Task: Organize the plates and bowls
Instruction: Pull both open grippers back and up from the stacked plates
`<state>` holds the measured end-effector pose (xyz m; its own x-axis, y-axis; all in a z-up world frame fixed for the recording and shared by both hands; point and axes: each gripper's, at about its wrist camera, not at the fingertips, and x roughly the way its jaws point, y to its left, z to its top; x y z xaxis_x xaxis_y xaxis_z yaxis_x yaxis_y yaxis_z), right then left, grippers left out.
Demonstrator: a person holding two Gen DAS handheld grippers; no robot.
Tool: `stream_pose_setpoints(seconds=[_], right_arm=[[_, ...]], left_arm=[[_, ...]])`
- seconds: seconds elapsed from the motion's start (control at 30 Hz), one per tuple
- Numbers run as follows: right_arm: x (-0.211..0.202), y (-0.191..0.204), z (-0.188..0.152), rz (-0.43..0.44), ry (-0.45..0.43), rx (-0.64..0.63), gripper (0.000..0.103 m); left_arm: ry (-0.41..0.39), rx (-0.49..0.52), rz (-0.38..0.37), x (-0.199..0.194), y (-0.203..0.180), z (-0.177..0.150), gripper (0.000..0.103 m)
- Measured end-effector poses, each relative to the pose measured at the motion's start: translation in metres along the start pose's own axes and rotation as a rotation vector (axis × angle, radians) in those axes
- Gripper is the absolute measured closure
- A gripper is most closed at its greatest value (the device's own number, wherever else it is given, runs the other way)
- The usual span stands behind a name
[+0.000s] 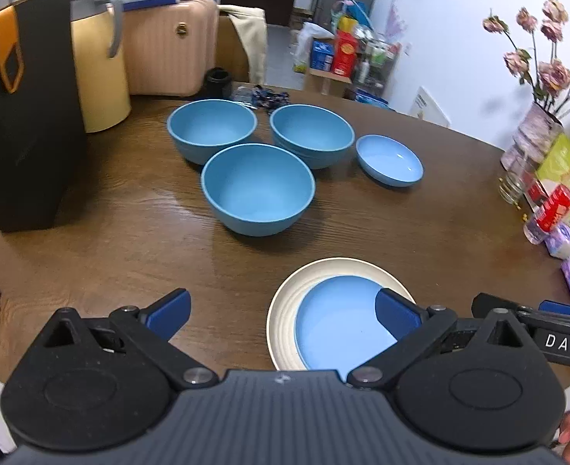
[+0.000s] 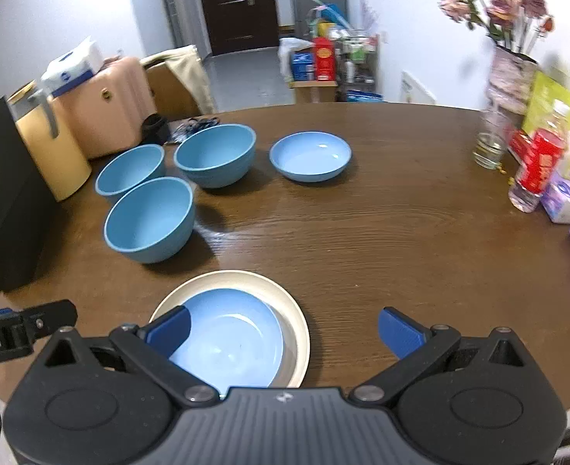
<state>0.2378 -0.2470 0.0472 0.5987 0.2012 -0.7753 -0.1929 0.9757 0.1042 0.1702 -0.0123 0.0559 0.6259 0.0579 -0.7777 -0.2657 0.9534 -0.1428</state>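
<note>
One blue plate [image 2: 228,345] sits stacked on the cream plate [image 2: 294,317]; the far blue plate [image 2: 310,155] and three bowls [image 2: 149,219] remain loose. Both the left gripper [image 1: 283,316] and right gripper [image 2: 283,329] hover with jaws wide and empty, so fetching that far plate looks next.

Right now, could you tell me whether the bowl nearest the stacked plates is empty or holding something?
Empty. The nearest blue bowl stands upright, and its bare blue inside shows in both views.
</note>
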Motion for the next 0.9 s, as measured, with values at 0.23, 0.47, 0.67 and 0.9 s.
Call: stream_pose_setpoints(seconds=[0.23,0.47,0.67,0.9], right_arm=[[-0.004,0.007,-0.004,-0.047,-0.035,0.061,0.000],[0.004,0.008,0.001,-0.073,-0.036,0.113,0.000],[0.016,0.007,0.011,-0.077,-0.038,0.137,0.000],[0.027,0.000,0.023,-0.085,-0.039,0.152,0.000]], left_arm=[[0.043,0.052,-0.018,0.012,-0.006,0.014,0.000],[0.070,0.045,0.006,0.023,-0.001,0.026,0.000],[0.069,0.038,0.024,0.026,-0.002,0.033,0.000],[0.061,0.041,0.025,0.029,-0.014,0.042,0.000]])
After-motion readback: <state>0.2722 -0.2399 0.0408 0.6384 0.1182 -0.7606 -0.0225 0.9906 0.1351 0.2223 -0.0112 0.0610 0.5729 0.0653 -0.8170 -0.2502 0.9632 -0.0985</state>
